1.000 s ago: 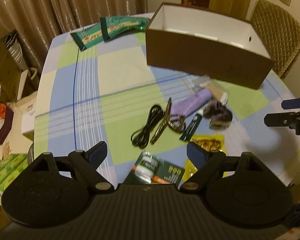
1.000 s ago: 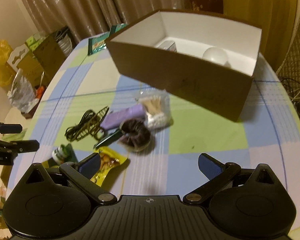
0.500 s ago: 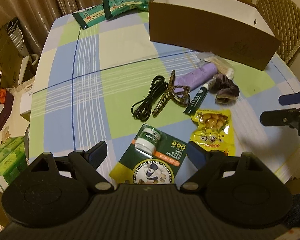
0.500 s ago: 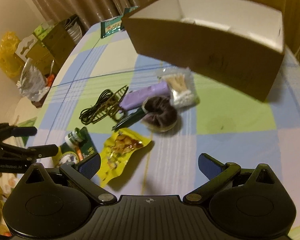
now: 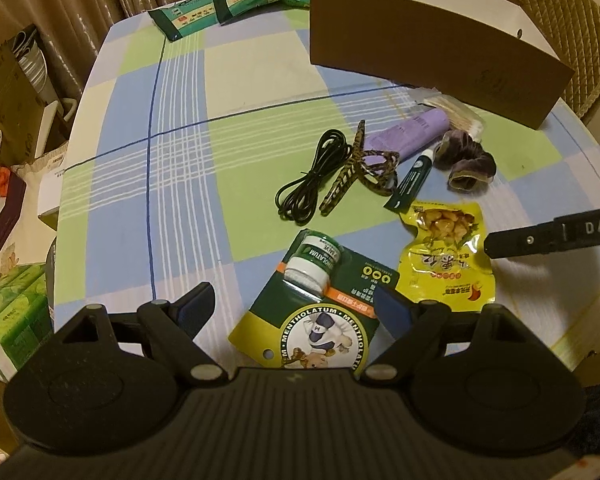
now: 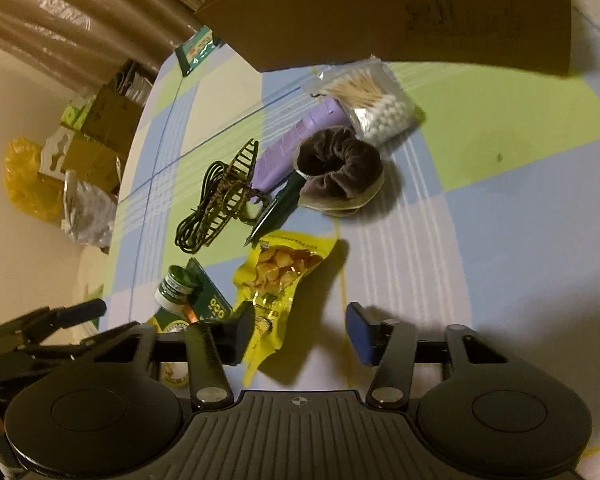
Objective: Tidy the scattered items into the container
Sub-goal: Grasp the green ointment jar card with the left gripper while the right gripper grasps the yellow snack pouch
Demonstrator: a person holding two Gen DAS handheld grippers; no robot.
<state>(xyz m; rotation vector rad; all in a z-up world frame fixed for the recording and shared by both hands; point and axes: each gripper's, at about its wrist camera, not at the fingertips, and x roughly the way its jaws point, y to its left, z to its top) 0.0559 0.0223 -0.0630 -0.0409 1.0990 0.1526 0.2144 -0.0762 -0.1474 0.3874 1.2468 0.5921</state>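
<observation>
A brown cardboard box (image 5: 420, 52) with a white inside stands at the far side of the checked table. My left gripper (image 5: 294, 306) is open, low over a green Mentholatum card (image 5: 320, 300) that carries a small jar. A yellow snack packet (image 6: 276, 280) lies beside that card. My right gripper (image 6: 300, 332) is straddling the packet's near end and its jaws are closing. The left pad is at the packet's edge and the right pad (image 6: 358, 334) is still apart from it. One right finger (image 5: 540, 236) shows in the left wrist view, over the packet.
Between the grippers and the box lie a black cable (image 5: 308, 184), a patterned hair claw (image 5: 356, 172), a purple tube (image 5: 408, 136), a dark green tube (image 5: 412, 176), a brown scrunchie (image 5: 468, 160) and bagged cotton swabs (image 6: 372, 100). Green packets (image 5: 228, 4) lie far left. A quilted chair (image 5: 572, 32) stands behind the box.
Both grippers have come down toward the table. The right one has rolled and its jaws have narrowed around the yellow packet's end. The left one now sits over the Mentholatum card.
</observation>
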